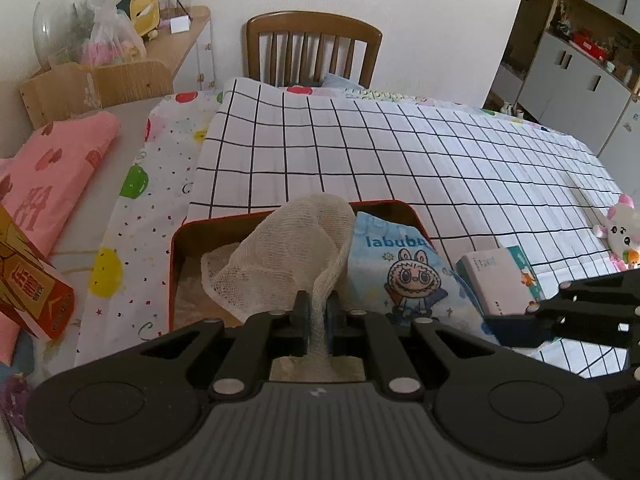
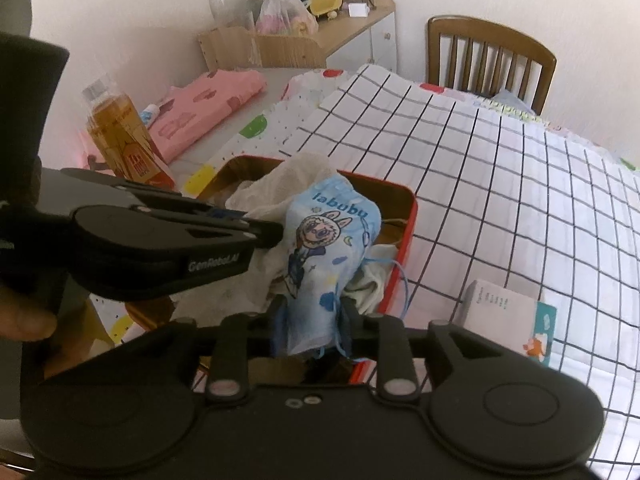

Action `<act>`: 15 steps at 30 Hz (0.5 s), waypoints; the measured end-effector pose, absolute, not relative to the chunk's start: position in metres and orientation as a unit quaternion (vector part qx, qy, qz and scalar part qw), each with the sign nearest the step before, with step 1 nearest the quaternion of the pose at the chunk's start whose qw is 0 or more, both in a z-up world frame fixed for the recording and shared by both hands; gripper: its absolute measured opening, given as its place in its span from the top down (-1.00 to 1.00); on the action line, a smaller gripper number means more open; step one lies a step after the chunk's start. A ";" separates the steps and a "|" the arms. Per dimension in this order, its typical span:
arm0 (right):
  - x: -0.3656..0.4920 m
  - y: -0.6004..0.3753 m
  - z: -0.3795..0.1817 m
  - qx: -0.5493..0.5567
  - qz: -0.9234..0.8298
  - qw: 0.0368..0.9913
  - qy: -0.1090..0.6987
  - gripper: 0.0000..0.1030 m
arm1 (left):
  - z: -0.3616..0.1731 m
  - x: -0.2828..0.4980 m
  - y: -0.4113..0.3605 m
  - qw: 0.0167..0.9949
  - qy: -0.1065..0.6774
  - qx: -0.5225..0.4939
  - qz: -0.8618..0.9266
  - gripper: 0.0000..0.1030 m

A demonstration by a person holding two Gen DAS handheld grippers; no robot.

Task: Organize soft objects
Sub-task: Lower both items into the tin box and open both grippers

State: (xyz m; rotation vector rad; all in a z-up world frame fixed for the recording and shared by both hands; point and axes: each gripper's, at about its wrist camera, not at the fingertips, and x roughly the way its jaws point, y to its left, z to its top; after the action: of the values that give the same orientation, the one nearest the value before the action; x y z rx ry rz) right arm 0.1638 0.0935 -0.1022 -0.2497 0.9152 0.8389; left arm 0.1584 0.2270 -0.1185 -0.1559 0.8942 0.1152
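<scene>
My left gripper (image 1: pixel 318 312) is shut on a cream gauze cloth (image 1: pixel 280 256), which it holds over the red-rimmed tin box (image 1: pixel 178 236). My right gripper (image 2: pixel 310 320) is shut on a blue "labubu" cartoon cloth (image 2: pixel 324 248) above the same box (image 2: pixel 408 216). The blue cloth also shows in the left wrist view (image 1: pixel 404 268), beside the gauze. The left gripper appears in the right wrist view (image 2: pixel 260 228), touching the gauze (image 2: pixel 280 188). A whitish cloth (image 2: pixel 368 284) lies in the box.
The box sits on a black-gridded white cloth (image 1: pixel 400 152) over a table. A small white book (image 1: pixel 500 284) lies right of the box. A pink plush toy (image 1: pixel 620 236) lies far right, an orange carton (image 1: pixel 28 292) and pink folded cloth (image 1: pixel 52 168) left, a wooden chair (image 1: pixel 312 48) behind.
</scene>
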 end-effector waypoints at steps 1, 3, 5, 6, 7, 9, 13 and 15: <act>0.163 0.092 -0.100 -0.116 0.392 0.808 0.425 0.35 | -0.117 0.157 0.227 0.898 0.430 -0.075 0.055 0.85; 0.160 0.089 -0.095 -0.116 0.392 0.811 0.419 0.33 | -0.113 0.154 0.226 0.901 0.425 -0.074 0.053 0.85; 0.157 0.086 -0.091 -0.115 0.393 0.814 0.412 0.26 | -0.109 0.151 0.225 0.903 0.421 -0.071 0.053 0.84; 0.156 0.084 -0.088 -0.113 0.392 0.816 0.409 0.23 | -0.108 0.150 0.224 0.904 0.419 -0.069 0.053 0.84; 0.155 0.083 -0.086 -0.111 0.392 0.818 0.407 0.19 | -0.106 0.148 0.223 0.904 0.418 -0.068 0.053 0.84; 0.153 0.080 -0.083 -0.108 0.392 0.821 0.401 0.09 | -0.104 0.145 0.222 0.906 0.414 -0.066 0.053 0.84; 0.148 0.074 -0.077 -0.103 0.394 0.826 0.389 -0.07 | -0.096 0.137 0.219 0.911 0.404 -0.059 0.057 0.82; 0.145 0.071 -0.074 -0.104 0.394 0.829 0.383 -0.10 | -0.092 0.134 0.218 0.914 0.399 -0.053 0.057 0.68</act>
State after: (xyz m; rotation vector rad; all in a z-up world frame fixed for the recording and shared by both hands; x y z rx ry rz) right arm 0.1446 0.0707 -0.0741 -0.2197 0.8122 0.8355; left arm 0.1338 0.2176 -0.0923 -0.1099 0.8216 0.1165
